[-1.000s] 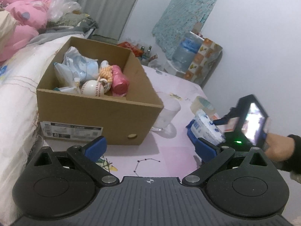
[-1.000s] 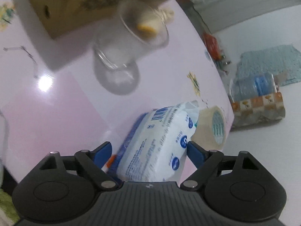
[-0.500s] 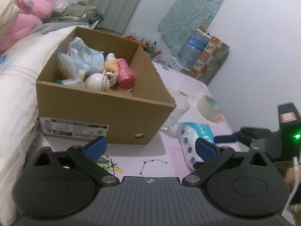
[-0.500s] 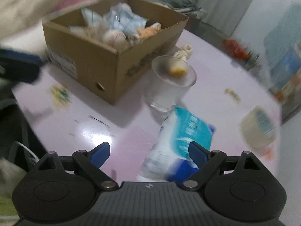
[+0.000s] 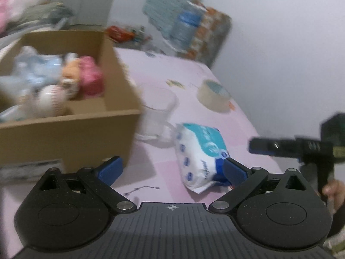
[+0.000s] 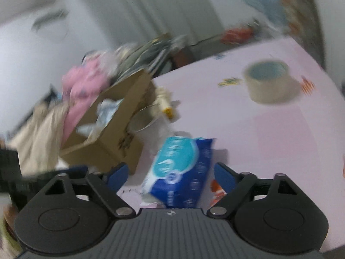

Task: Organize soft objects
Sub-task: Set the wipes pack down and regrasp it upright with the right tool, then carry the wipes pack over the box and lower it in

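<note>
The tissue pack (image 6: 181, 168) lies on the pink worktop (image 6: 280, 133) beside the cardboard box (image 5: 71, 129), between the spread fingers of the right tool (image 6: 170, 173). The left tool (image 5: 171, 168) is released too. A hurried lift risks toppling the nearby glass cup (image 5: 157, 116).

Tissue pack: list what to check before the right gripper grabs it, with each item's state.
1. Right gripper open: ok, fingers spread.
2. Tissue pack between its fingers, untouched: ok.
3. Left gripper out of the way: not ok, its open right finger sits at the pack's edge.
4. Glass apart from the pack: cannot tell, they look nearly touching.
5. Room in the box: ok, bare floor at the near corner.
6. Sharp view: not ok, blurred.
</note>
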